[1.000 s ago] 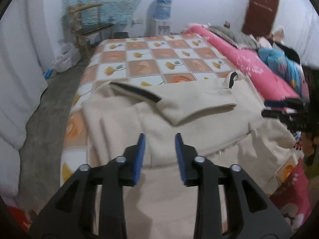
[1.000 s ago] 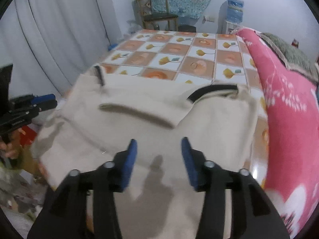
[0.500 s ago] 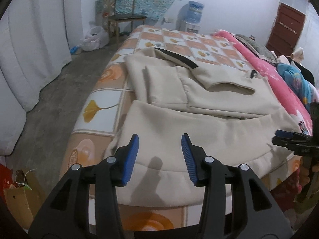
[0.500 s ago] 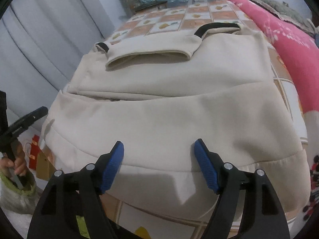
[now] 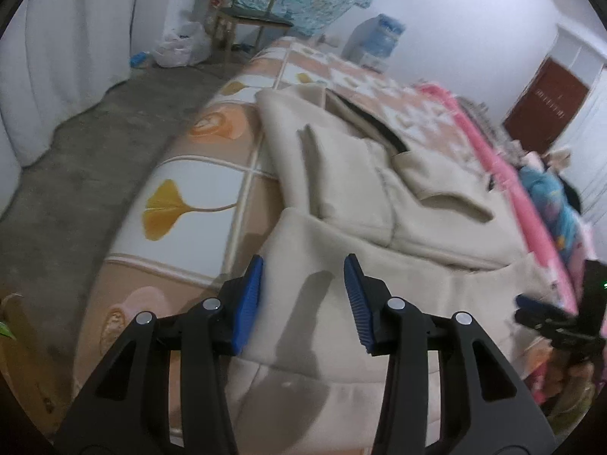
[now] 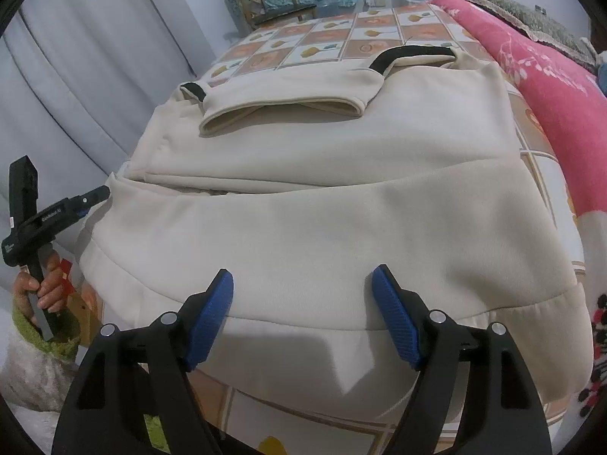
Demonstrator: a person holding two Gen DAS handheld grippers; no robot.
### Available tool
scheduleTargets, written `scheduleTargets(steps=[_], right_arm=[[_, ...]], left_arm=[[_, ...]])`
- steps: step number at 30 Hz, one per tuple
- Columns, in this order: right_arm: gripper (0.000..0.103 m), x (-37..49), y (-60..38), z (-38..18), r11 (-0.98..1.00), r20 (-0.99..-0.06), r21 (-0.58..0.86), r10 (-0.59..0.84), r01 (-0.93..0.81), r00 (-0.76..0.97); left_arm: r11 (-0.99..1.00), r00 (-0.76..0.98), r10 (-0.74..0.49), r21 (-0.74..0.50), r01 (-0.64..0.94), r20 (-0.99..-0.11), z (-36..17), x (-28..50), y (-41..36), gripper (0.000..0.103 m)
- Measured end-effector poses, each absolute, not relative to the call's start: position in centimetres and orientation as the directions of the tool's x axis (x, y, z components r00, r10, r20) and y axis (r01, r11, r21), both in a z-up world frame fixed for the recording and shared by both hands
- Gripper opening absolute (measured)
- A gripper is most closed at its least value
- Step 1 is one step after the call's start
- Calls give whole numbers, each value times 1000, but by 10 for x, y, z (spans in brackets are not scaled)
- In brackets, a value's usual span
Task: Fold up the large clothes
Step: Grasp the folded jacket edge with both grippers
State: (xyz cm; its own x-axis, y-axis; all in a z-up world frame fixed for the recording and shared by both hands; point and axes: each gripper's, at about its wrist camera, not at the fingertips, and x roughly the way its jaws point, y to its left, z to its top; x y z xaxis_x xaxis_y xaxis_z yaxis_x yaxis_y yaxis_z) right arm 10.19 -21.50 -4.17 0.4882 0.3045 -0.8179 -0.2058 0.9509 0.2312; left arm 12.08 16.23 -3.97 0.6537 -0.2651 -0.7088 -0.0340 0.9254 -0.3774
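A large cream garment (image 6: pixel 326 204) with black trim at the neck (image 6: pixel 413 53) lies spread on the bed, a sleeve (image 6: pixel 280 108) folded across its chest. Its bottom hem (image 6: pixel 341 318) hangs over the bed's near edge. My right gripper (image 6: pixel 303 273) hovers just above the hem's middle, its jaws opening, with cloth beneath them but nothing pinched. Over the garment's (image 5: pixel 379 265) near left corner my left gripper (image 5: pixel 303 261) stands open, holding nothing. Each gripper shows in the other's view: the left (image 6: pixel 91 194) in a hand, the right (image 5: pixel 531 313) at the far right.
The bed carries a checked sheet with orange leaf prints (image 5: pixel 197 204) and a pink quilt (image 6: pixel 561 87) along its right side. Grey concrete floor (image 5: pixel 76 159) and white curtains lie to the left. A wooden chair (image 5: pixel 250 3) and a water dispenser (image 5: pixel 379 38) stand at the far wall.
Both grippers have come down toward the garment's bottom hem. The left one shifted to the hem's left corner and rolled. The right jaws have spread wider.
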Motion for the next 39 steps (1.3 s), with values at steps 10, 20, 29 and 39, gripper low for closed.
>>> scheduleTargets(steps=[10, 20, 29, 39], right_arm=[[74, 102, -215, -42, 951, -817, 228, 303, -207, 491], [74, 101, -216, -42, 953, -814, 221, 297, -207, 498], [74, 91, -235, -31, 952, -777, 256, 307, -169, 550], [61, 101, -312, 1, 970, -703, 244, 176, 1, 689]], left_arm=[[917, 656, -357, -382, 112, -665, -28, 110, 145, 41], [994, 645, -92, -112, 10, -759, -37, 121, 116, 36], [978, 639, 182, 205, -39, -747, -42, 115, 80, 25], [958, 627, 256, 279, -64, -736, -45, 116, 71, 25]])
